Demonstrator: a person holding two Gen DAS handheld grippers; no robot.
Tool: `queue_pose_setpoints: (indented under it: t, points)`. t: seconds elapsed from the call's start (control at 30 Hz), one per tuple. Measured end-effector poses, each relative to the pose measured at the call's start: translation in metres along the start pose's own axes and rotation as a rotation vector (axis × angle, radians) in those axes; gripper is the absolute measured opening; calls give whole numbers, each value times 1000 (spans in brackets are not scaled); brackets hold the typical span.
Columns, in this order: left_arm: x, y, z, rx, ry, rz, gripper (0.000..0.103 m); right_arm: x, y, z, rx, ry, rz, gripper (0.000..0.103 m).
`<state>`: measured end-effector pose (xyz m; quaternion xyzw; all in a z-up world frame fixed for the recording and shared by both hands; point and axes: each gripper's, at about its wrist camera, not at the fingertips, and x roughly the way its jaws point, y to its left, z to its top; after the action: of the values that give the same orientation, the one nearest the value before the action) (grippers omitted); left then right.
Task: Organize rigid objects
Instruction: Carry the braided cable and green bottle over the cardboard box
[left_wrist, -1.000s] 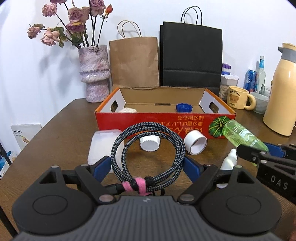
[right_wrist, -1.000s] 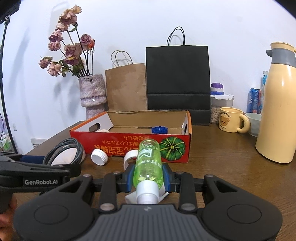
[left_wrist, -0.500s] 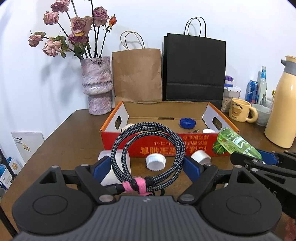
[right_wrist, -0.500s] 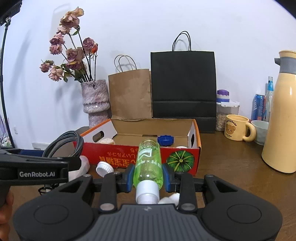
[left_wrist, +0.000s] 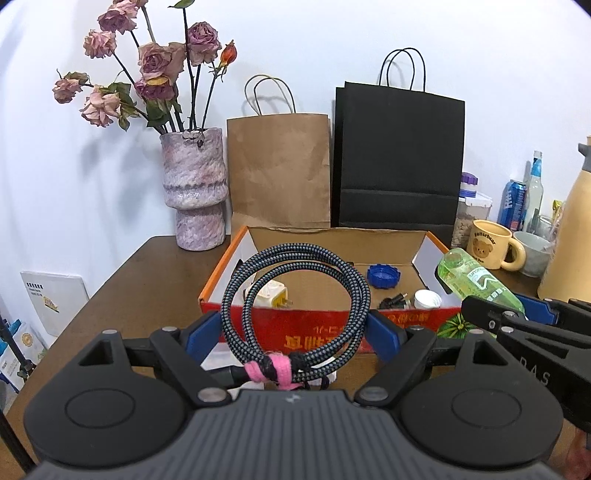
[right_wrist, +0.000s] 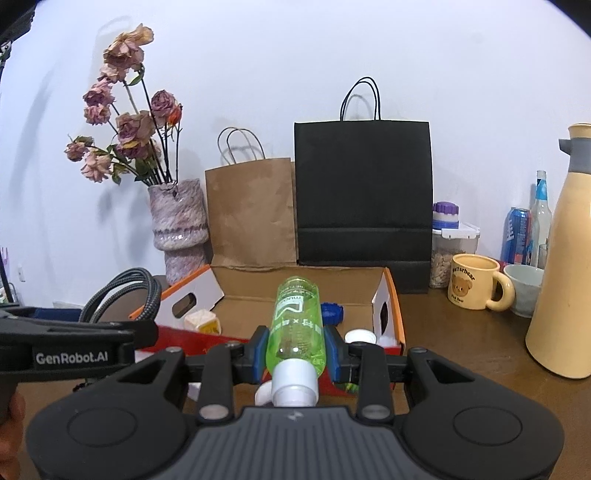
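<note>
My left gripper (left_wrist: 295, 332) is shut on a coiled black-and-grey braided cable (left_wrist: 354, 291) tied with a pink strap, its blue pads pressing the coil from both sides. My right gripper (right_wrist: 295, 350) is shut on a green plastic bottle (right_wrist: 295, 317) with a white cap that points back at the camera. Both hang just before the near wall of an open red cardboard box (left_wrist: 317, 328). Inside the box lie a blue cap (left_wrist: 383, 275), a white plug adapter (left_wrist: 271, 295) and a white cap (left_wrist: 427, 298). The bottle (left_wrist: 476, 280) hovers over the box's right end.
Behind the box stand a pink vase of dried roses (left_wrist: 194, 192), a brown paper bag (left_wrist: 279, 173) and a black bag (left_wrist: 399, 158). A yellow mug (right_wrist: 472, 282), a bowl, bottles and a cream thermos (right_wrist: 561, 277) crowd the right side. White lids (right_wrist: 264, 393) lie on the brown table under the grippers.
Both grippers have risen and come closer to the box, so its inside now shows. The cable and the bottle stay gripped as before.
</note>
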<state>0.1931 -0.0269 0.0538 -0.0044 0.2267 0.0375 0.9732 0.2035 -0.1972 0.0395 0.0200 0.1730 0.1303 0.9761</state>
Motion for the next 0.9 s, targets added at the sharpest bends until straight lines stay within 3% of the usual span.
queue_pose_setpoints:
  t: [0.9]
  points:
    - [91,3,48,-64,-18,56,85,99,-10,35,37,-7,-42,31]
